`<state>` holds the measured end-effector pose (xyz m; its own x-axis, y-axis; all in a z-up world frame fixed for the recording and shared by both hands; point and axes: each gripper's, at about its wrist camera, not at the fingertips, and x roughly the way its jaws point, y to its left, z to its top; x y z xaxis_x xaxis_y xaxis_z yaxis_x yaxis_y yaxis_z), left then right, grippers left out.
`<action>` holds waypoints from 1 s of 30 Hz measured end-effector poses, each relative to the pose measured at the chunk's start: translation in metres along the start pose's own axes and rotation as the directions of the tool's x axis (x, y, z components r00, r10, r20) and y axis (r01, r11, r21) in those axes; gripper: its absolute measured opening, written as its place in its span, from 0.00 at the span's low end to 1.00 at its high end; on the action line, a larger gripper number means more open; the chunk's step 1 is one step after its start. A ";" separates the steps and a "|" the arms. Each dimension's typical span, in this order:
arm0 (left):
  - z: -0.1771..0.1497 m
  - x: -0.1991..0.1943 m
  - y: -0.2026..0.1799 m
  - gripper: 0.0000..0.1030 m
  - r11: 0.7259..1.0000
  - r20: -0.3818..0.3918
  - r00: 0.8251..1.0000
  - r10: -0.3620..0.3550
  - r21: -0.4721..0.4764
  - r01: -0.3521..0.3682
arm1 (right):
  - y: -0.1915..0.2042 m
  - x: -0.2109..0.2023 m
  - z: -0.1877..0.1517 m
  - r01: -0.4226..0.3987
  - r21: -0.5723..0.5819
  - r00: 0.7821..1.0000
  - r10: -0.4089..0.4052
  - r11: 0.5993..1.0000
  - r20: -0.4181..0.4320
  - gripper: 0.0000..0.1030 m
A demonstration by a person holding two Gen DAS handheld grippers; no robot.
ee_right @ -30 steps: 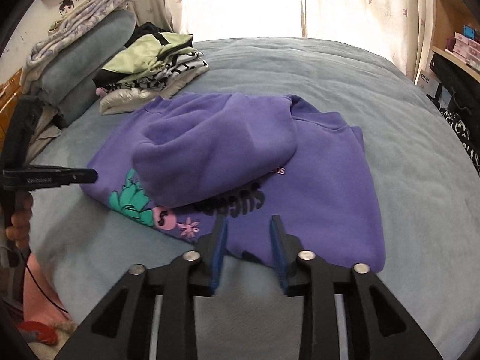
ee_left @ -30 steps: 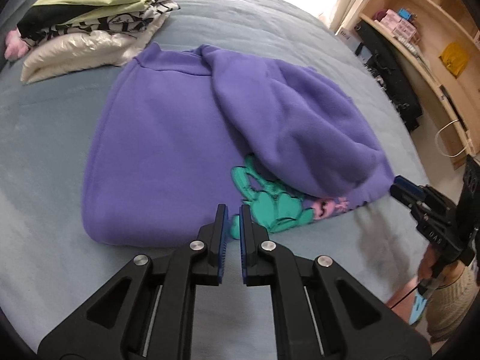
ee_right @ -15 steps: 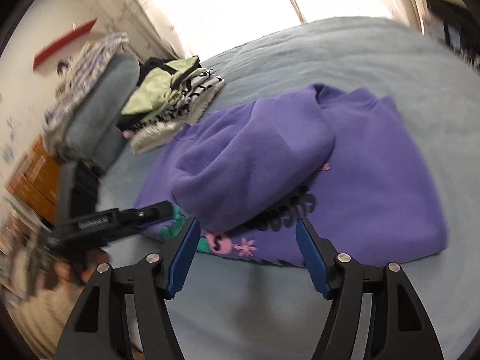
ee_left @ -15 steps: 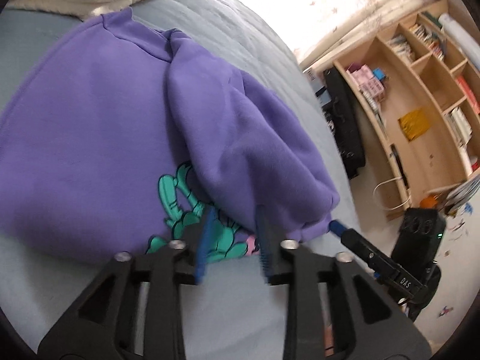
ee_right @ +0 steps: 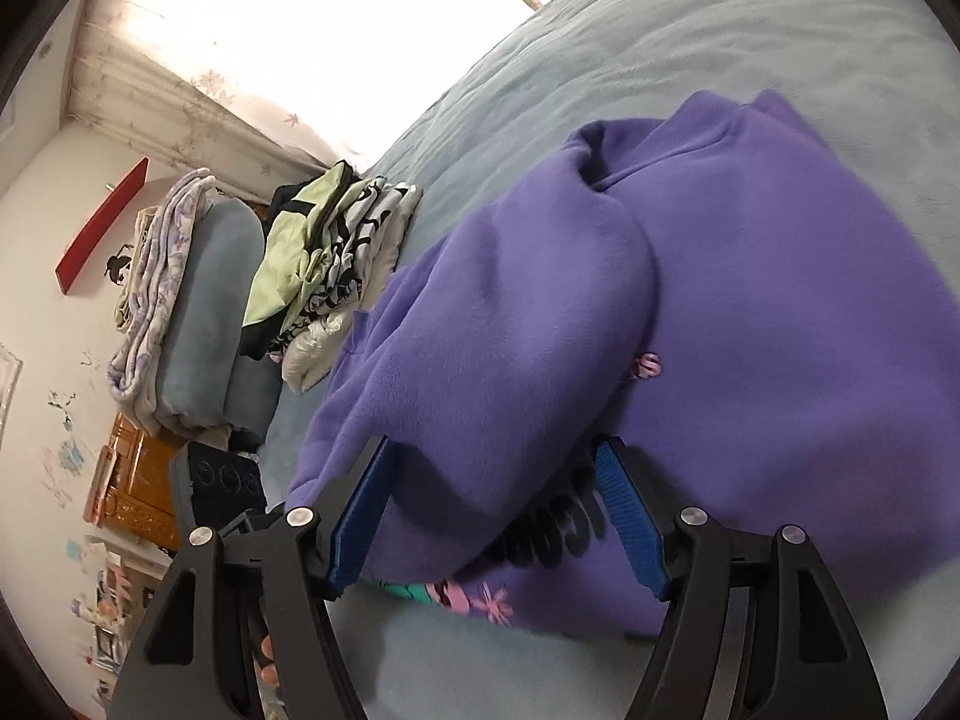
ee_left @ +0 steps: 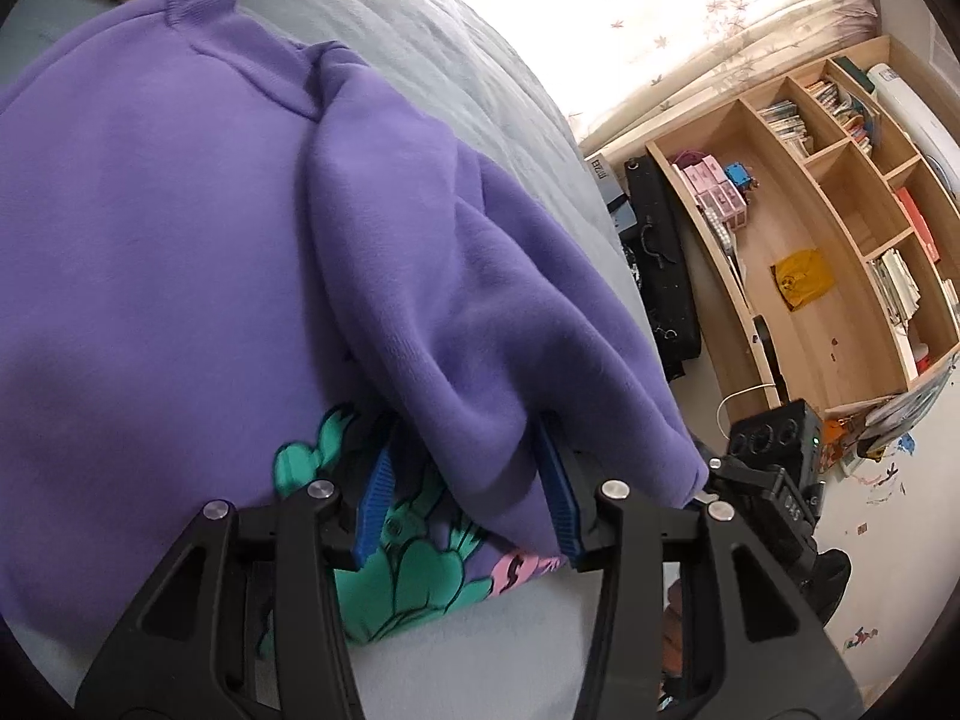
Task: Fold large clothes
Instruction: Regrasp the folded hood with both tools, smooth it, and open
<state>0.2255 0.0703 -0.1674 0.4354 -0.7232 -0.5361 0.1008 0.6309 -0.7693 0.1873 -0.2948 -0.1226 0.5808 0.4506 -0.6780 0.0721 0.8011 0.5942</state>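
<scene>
Both grippers straddle the folded-over flap of the purple sweatshirt (ee_left: 180,228) at its printed hem, presumably to catch it for the next fold. The left gripper (ee_left: 465,495) and right gripper (ee_right: 495,519) have just been opening; their fingers stand spread around the flap, not pinching.

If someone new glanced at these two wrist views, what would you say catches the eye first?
The purple sweatshirt fills both views, spread on the grey-blue bed with a sleeve folded over its teal and pink print. Both the left gripper and the right gripper have just been opening, and each straddles the folded sleeve's end without pinching it. A stack of folded clothes lies beyond the sweatshirt.
</scene>
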 end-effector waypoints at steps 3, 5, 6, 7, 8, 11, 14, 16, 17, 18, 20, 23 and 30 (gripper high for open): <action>0.005 0.010 -0.006 0.39 1.000 0.027 0.999 0.026 0.004 -0.026 | 0.006 0.020 0.002 0.028 -0.024 1.000 -0.028 0.999 -0.010 0.54; 0.009 0.011 -0.011 0.23 0.996 0.061 0.994 0.092 -0.010 -0.091 | 0.014 0.030 0.003 0.029 -0.046 0.999 -0.030 0.999 -0.025 0.26; 0.013 0.012 -0.019 0.14 0.984 0.084 0.981 0.176 -0.011 -0.175 | 0.019 0.034 0.004 0.038 -0.050 0.999 -0.039 0.998 -0.030 0.17; 0.014 0.008 -0.023 0.11 0.977 0.094 0.972 0.215 -0.011 -0.215 | 0.023 0.034 0.005 0.056 -0.047 0.998 -0.057 0.997 -0.021 0.17; 0.016 0.004 -0.033 0.10 0.965 0.128 0.957 0.261 -0.007 -0.262 | 0.028 0.033 0.005 0.068 -0.045 0.998 -0.069 0.997 -0.009 0.15; 0.017 -0.007 -0.059 0.09 0.915 0.181 0.902 0.392 0.028 -0.403 | 0.042 0.023 0.003 0.102 -0.043 0.994 -0.100 0.994 0.038 0.14; 0.009 0.006 -0.051 0.10 0.848 0.095 0.846 0.525 0.025 -0.529 | 0.038 0.039 -0.006 0.243 -0.049 0.970 -0.243 0.969 0.004 0.14; 0.000 0.016 -0.031 0.10 0.833 0.041 0.833 0.552 -0.012 -0.552 | 0.023 0.055 -0.016 0.256 0.001 0.966 -0.256 0.967 -0.039 0.14; -0.004 0.018 -0.023 0.12 0.833 0.034 0.832 0.553 -0.022 -0.553 | 0.021 0.055 -0.019 0.244 0.014 0.969 -0.244 0.970 -0.031 0.14; -0.008 0.017 -0.021 0.12 0.838 0.051 0.836 0.546 -0.022 -0.546 | 0.022 0.054 -0.019 0.234 0.016 0.972 -0.233 0.972 -0.028 0.14; -0.010 0.015 -0.023 0.14 0.848 0.067 0.845 0.530 -0.018 -0.530 | 0.023 0.054 -0.019 0.217 0.018 0.976 -0.216 0.976 -0.037 0.17; -0.009 0.008 -0.022 0.16 0.866 0.067 0.864 0.499 -0.019 -0.499 | 0.028 0.047 -0.017 0.198 0.007 0.979 -0.198 0.980 -0.046 0.27; -0.009 -0.017 -0.048 0.30 0.848 0.160 0.840 0.518 0.027 -0.529 | 0.070 0.001 -0.019 0.293 -0.140 0.953 -0.276 0.946 0.128 0.42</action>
<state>0.2049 0.0499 -0.1250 0.5614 -0.2353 -0.7934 -0.1206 0.9253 -0.3597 0.1772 -0.2309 -0.0895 0.6375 0.1575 -0.7542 0.1247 0.9449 0.3027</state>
